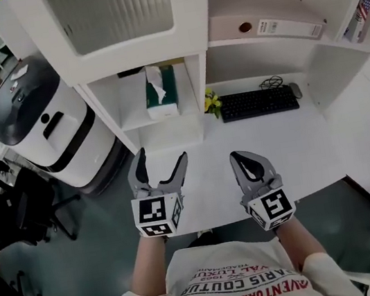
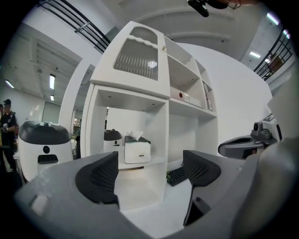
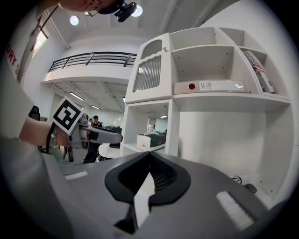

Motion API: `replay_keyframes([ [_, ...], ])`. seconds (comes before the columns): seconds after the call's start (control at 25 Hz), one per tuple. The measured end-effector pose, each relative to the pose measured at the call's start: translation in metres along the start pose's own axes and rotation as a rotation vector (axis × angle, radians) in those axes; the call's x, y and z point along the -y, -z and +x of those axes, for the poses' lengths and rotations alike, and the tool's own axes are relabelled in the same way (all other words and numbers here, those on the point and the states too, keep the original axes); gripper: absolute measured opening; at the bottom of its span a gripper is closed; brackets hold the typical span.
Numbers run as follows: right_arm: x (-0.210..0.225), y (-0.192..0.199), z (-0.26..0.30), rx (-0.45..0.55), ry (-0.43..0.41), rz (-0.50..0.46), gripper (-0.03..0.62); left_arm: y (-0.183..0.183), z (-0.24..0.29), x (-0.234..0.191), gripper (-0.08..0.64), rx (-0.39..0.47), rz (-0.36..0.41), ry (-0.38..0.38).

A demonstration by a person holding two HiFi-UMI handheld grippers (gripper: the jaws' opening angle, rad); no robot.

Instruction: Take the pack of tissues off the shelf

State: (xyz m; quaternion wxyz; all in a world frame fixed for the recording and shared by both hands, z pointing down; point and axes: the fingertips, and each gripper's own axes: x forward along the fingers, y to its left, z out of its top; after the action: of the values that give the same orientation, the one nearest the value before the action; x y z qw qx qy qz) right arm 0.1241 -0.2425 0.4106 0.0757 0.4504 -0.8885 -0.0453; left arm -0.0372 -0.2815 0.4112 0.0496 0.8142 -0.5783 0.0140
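Note:
The tissue pack (image 1: pixel 160 93) is a white box with a dark green top and a tissue sticking up. It stands on the low shelf (image 1: pixel 139 120) in the left cubby, and shows in the left gripper view (image 2: pixel 137 149) and the right gripper view (image 3: pixel 152 140). My left gripper (image 1: pixel 160 165) hovers over the white desk (image 1: pixel 205 182), well short of the shelf, open and empty, its jaws (image 2: pixel 149 175) framing the cubby. To its right, my right gripper (image 1: pixel 248 167) is shut with nothing in it (image 3: pixel 148 179).
A black keyboard (image 1: pixel 258 102), a mouse (image 1: pixel 295 90) and a small yellow plant (image 1: pixel 212 102) lie under the right shelf. A white binder (image 1: pixel 266 27) lies flat above. A white and black machine (image 1: pixel 41 126) stands left of the unit, with dark office chairs (image 1: pixel 18 200) nearby.

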Motion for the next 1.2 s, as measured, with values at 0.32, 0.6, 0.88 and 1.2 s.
replay_keyframes([
  [0.32, 0.038, 0.016, 0.061, -0.041, 0.042, 0.045, 0.002, 0.014, 0.08, -0.025, 0.451, -0.089, 0.043, -0.053],
  [0.6, 0.057, 0.027, 0.098, -0.068, 0.042, 0.051, 0.002, 0.008, 0.128, -0.04, 0.462, -0.078, 0.036, -0.065],
  [0.88, 0.063, 0.031, 0.111, -0.094, 0.029, 0.046, 0.002, 0.008, 0.158, -0.049, 0.462, -0.086, 0.054, -0.132],
  [1.2, 0.081, 0.032, 0.113, -0.113, -0.012, 0.024, 0.002, 0.003, 0.174, -0.059, 0.462, -0.103, 0.078, -0.253],
])
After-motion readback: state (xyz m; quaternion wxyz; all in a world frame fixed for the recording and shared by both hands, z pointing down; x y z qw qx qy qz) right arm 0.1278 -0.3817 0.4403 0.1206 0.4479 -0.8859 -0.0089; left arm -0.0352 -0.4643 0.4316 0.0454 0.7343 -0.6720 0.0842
